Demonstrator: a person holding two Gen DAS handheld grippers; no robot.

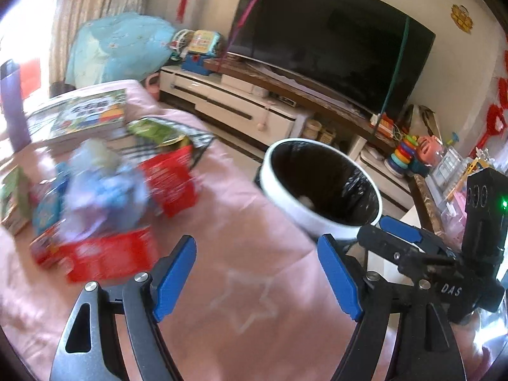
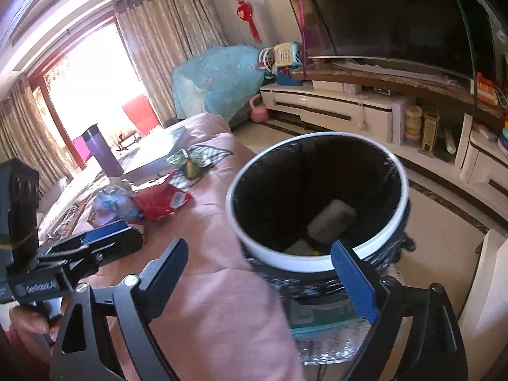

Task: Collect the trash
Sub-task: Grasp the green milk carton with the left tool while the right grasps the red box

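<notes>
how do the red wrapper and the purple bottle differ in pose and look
The red wrapper lies flat and crumpled on the pink cloth; the purple bottle stands upright. The wrapper is thin, creased foil with white print; the bottle is a rigid, smooth cylinder with a dark cap. The wrapper lies nearer the bin; the bottle stands farther back. Both rest on the table.
</notes>
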